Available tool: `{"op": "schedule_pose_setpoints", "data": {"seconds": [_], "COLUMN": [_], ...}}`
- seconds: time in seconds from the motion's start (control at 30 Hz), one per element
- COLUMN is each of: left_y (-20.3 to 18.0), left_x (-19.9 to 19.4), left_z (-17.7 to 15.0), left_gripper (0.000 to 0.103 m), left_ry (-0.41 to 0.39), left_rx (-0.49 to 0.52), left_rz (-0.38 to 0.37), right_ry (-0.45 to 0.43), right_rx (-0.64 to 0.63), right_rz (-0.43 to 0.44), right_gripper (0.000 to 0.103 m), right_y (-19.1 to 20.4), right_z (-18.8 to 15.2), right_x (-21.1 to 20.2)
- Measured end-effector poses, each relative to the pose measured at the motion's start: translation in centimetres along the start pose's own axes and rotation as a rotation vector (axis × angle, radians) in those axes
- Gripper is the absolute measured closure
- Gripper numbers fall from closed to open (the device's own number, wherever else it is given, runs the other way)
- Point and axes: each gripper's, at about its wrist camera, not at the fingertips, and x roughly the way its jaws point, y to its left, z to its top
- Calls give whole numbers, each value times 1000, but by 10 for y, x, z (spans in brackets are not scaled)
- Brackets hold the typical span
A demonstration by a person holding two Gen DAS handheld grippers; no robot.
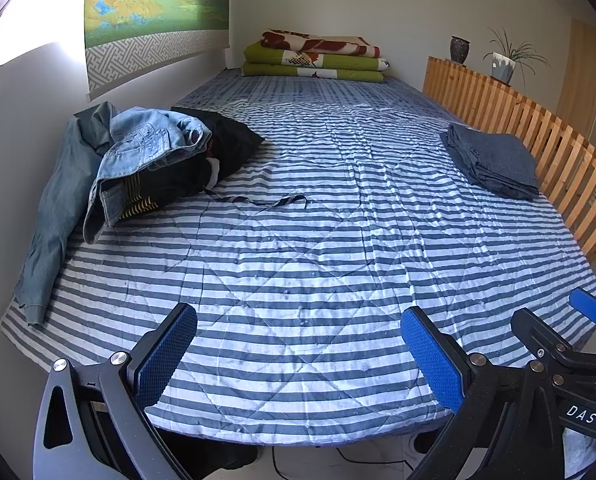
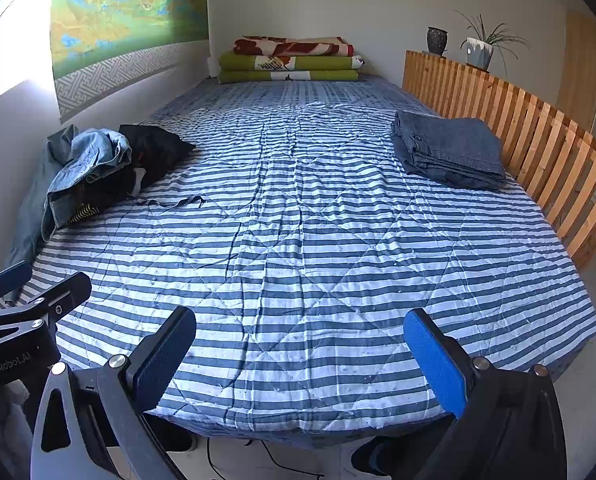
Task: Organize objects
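A heap of loose clothes lies at the left side of the striped bed point(image 1: 306, 264) point(image 2: 306, 248): a light denim jacket point(image 1: 146, 152) point(image 2: 90, 168), a black garment point(image 1: 226, 140) point(image 2: 154, 148) under it, and a grey-blue garment point(image 1: 54, 216) point(image 2: 30, 208) against the wall. A folded dark denim stack point(image 1: 494, 164) point(image 2: 450, 148) rests at the right, by the slatted rail. My left gripper point(image 1: 298, 340) hovers open over the bed's near edge, holding nothing. My right gripper point(image 2: 300, 340) is open too, beside it, and empty.
Folded green and red blankets point(image 1: 318, 58) point(image 2: 292, 60) sit at the far end. A wooden slatted rail point(image 1: 538, 136) point(image 2: 538, 144) borders the right side, with a vase point(image 1: 459, 50) and a potted plant point(image 1: 504, 66) on it. A black strap point(image 1: 266, 202) lies on the bed.
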Motion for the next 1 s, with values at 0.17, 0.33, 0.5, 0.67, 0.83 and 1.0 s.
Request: {"op": "schedule_pose_setpoints", "data": {"seconds": [0.17, 0.33, 0.5, 0.67, 0.83, 1.0], "left_y": [2, 6, 13, 39, 86, 142], "left_x": [5, 21, 37, 43, 41, 43], "left_z": [0, -3, -9, -5, 9, 17], "left_gripper": [0, 0, 0, 0, 0, 0], "left_ry": [-3, 40, 85, 88, 40, 15], "left_rx": [11, 1, -33, -80, -135, -209], "left_rz": [30, 12, -46, -34, 79, 170], "right_ry": [9, 22, 22, -2, -11, 0], "right_rx": [-6, -16, -57, -95, -142, -201], "right_rz": [-3, -3, -10, 8, 79, 163], "right_gripper": [1, 1, 1, 1, 1, 1], "right_y": [2, 5, 18, 36, 69, 113], "right_z": [0, 0, 6, 25, 52, 79], "right_x": [3, 7, 14, 22, 37, 60]}}
